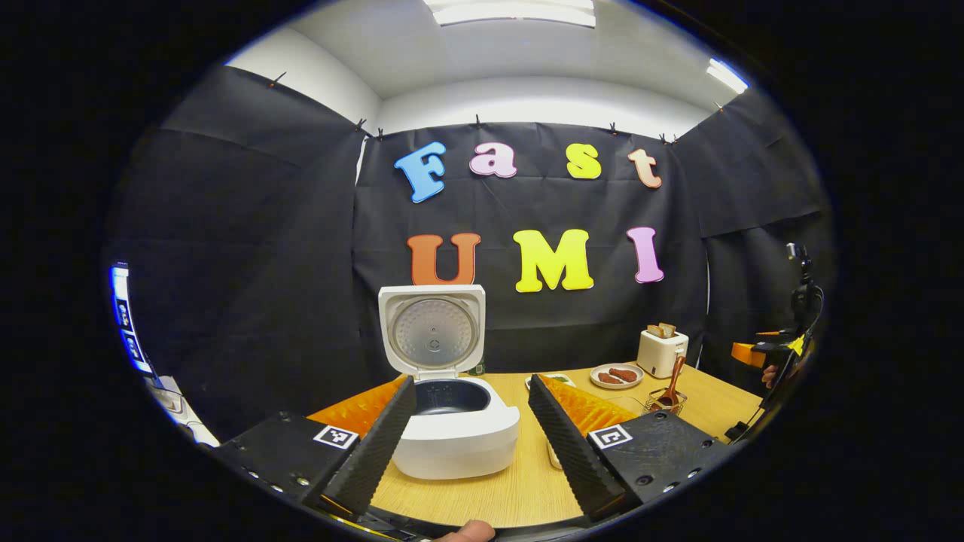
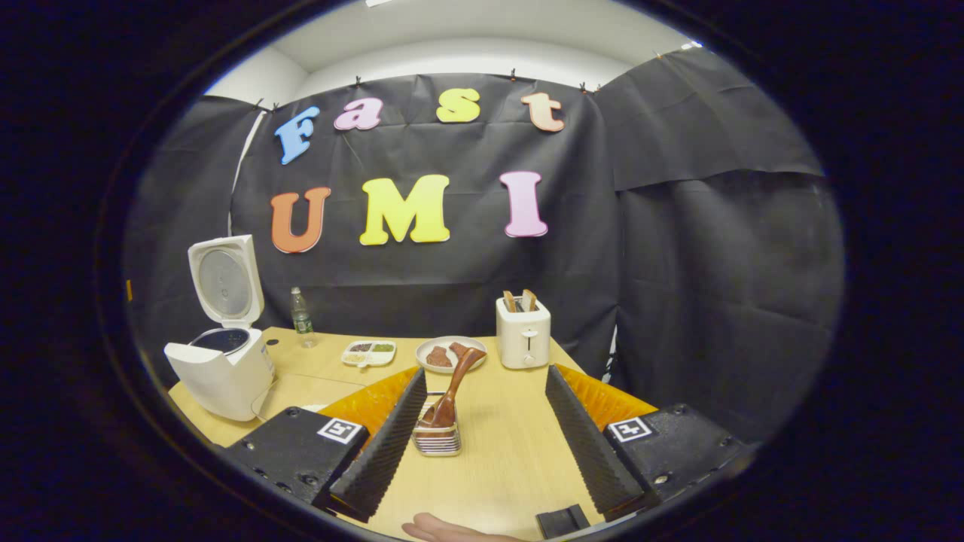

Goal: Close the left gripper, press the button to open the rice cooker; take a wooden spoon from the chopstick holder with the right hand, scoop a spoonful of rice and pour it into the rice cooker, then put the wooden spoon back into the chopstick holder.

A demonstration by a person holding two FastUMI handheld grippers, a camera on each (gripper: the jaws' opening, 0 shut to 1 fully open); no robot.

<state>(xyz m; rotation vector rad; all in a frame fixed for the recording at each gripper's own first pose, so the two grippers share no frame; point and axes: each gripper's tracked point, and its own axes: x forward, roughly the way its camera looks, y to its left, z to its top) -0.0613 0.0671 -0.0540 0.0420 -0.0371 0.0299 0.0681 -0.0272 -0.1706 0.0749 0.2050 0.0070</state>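
In the left gripper view, the left gripper (image 1: 471, 429) hangs just above the table (image 1: 527, 489) with its 2 fingers spread wide apart, nothing between them but air. The rice cooker (image 1: 456, 429) sits straight ahead, framed in that gap, its lid (image 1: 431, 329) standing upright at the far side and the dark inner pot (image 1: 450, 395) exposed. The opening step looks done. Far to the right on the table stands the chopstick holder (image 1: 666, 400), with the wooden spoon (image 1: 674, 382) rising from it and leaning slightly right. Behind it are a plate (image 1: 616, 375) and a toaster (image 1: 661, 350). This gripper is well apart from the spoon.

In the right gripper view, the right gripper (image 2: 482, 433) also has its 2 fingers held wide apart and empty. The chopstick holder (image 2: 437, 440) is near, just inside the left finger (image 2: 388, 444), so it lies ahead and a little left of the gap's centre. The wooden spoon (image 2: 452, 391) stands in it with its bowl down and its handle slanting up, to the right and away, towards the plate (image 2: 450, 354). The rice cooker (image 2: 222, 369) is far off to the left with its lid (image 2: 224, 282) up.

The right gripper is clearly the nearer one to the spoon. Judging from this, the coming grasp calls for a small shift left and forward, so the slanted handle falls between the fingers, crossing them rather than running along them.
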